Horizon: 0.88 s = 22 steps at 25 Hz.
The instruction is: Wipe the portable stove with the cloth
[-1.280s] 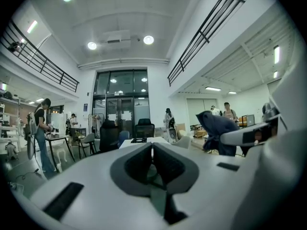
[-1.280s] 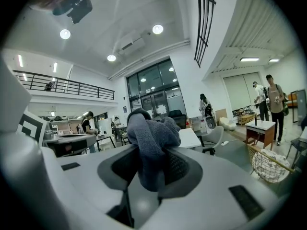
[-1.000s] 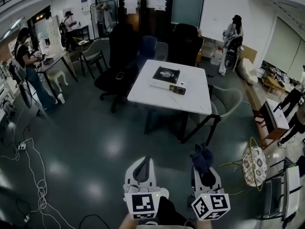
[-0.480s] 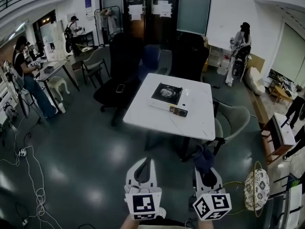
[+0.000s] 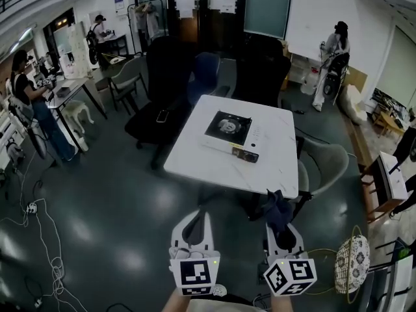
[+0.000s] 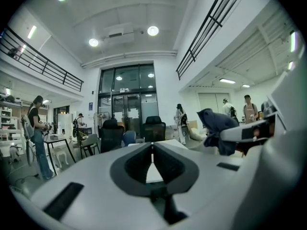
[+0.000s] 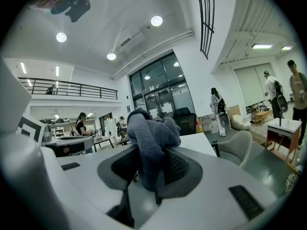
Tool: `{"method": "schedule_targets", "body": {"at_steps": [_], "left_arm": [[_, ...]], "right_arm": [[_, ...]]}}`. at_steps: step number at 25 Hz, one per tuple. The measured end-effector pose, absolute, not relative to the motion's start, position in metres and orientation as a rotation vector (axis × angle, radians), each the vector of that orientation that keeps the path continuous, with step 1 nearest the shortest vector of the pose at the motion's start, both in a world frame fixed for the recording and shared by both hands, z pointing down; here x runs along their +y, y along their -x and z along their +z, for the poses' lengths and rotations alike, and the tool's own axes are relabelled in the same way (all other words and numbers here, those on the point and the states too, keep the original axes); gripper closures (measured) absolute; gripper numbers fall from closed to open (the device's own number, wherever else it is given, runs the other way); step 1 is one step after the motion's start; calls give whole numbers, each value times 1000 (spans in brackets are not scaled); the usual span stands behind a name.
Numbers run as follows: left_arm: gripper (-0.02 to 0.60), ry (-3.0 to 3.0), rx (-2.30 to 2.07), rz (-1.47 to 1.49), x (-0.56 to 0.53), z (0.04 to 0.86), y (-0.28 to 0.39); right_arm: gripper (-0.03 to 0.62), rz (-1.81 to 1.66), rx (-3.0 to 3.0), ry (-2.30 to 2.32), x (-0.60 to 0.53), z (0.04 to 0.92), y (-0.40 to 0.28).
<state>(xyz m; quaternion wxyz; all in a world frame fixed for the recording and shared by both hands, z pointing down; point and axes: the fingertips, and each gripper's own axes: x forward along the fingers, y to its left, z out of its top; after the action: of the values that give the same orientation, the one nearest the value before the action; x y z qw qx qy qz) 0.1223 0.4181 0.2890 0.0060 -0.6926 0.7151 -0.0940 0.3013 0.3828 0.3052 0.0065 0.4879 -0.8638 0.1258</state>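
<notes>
**Cloth gripped short of the table**

The portable stove (image 5: pixel 229 127) sits near the middle of the white table (image 5: pixel 195 158). Short of the table's near edge, the right gripper (image 5: pixel 279 229) clamps the dark cloth (image 5: pixel 278 210). The left gripper (image 5: pixel 203 216), alongside, has its jaws pressed together on nothing.
</notes>
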Motion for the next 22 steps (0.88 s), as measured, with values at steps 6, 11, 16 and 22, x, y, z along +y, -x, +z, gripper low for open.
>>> {"method": "schedule_targets", "body": {"at_steps": [6,11,16,22], "left_arm": [[560,2203,2211,-296,359,293,-102],[560,2230,2187,-287,303,293,-75],[560,2294,2151,-300,246,290,-43],[560,2323,2102,-301,188,289,-4]], "right_arm": [[464,410,-2674,-1565,330,311,-283],[464,418,-2639,-1622,278,312,-263],[464,430,-2594,-1683,226,308,-237],[464,429,-2557,-1751,171,308,-205]]}}
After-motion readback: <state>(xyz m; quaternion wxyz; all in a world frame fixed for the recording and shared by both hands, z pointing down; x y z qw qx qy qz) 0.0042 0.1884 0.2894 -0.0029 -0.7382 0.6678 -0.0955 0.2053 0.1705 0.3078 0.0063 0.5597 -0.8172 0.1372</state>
